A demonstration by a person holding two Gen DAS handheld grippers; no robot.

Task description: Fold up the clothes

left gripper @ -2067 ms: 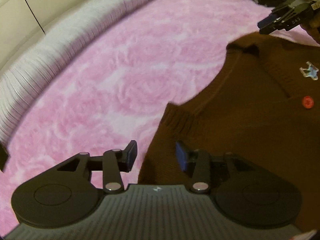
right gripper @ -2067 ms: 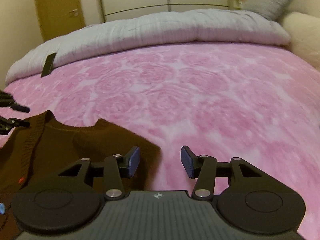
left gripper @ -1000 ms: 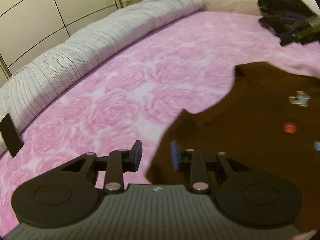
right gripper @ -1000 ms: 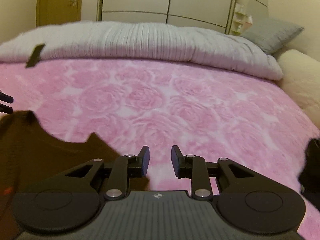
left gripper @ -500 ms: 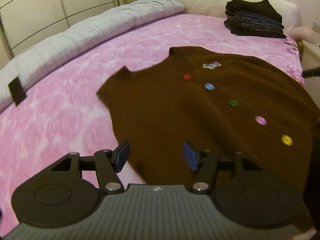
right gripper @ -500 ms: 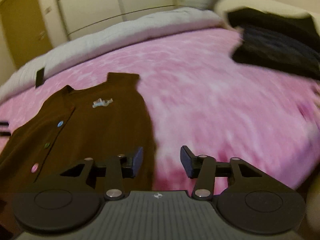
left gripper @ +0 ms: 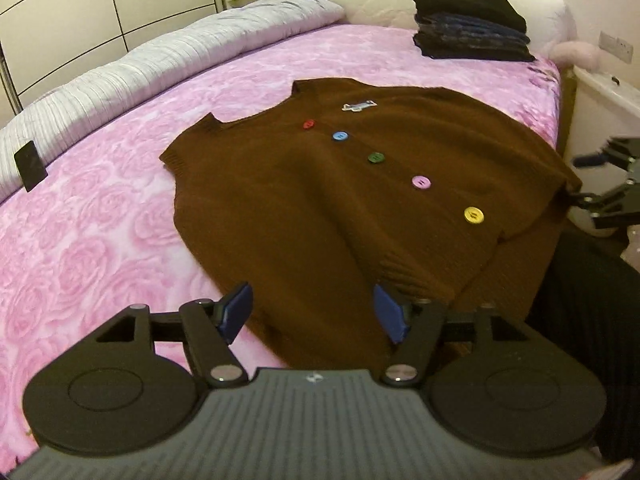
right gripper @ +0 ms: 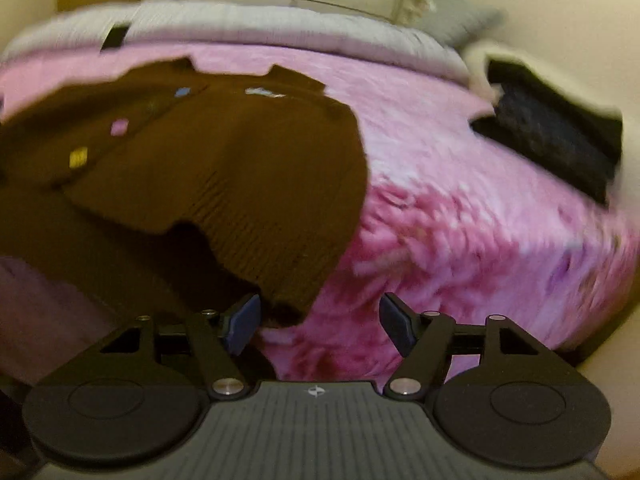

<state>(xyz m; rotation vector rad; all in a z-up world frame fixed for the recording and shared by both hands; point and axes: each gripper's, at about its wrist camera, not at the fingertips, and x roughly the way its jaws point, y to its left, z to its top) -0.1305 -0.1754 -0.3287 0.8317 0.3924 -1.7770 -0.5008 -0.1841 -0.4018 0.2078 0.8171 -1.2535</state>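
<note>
Left wrist view shows a brown knitted vest point(left gripper: 320, 184) spread flat, front up, on the pink rose-patterned blanket point(left gripper: 100, 220) of the bed, its hem reaching the near edge and hanging slightly over it. Five buttons run in a row down its front: red point(left gripper: 308, 124), blue point(left gripper: 340, 136), green point(left gripper: 376, 157), pink point(left gripper: 421, 182) and yellow point(left gripper: 474, 215), with a small pale patch point(left gripper: 359, 106) above them near the neckline. The left hand-held gripper point(left gripper: 312, 316) hovers over the hem with its jaws spread wide, holding nothing. The right hand-held gripper point(left gripper: 600, 184) appears at the right edge of that view, beside the vest's right hem corner. From its own blurred camera the right hand-held gripper point(right gripper: 320, 322) is also spread and empty, its left finger close to the vest's point(right gripper: 240, 168) hanging corner; contact cannot be judged. A stack of folded dark clothes point(left gripper: 472, 32) sits at the bed's far right corner, and a grey duvet point(left gripper: 160, 56) lies rolled along the far edge.
</note>
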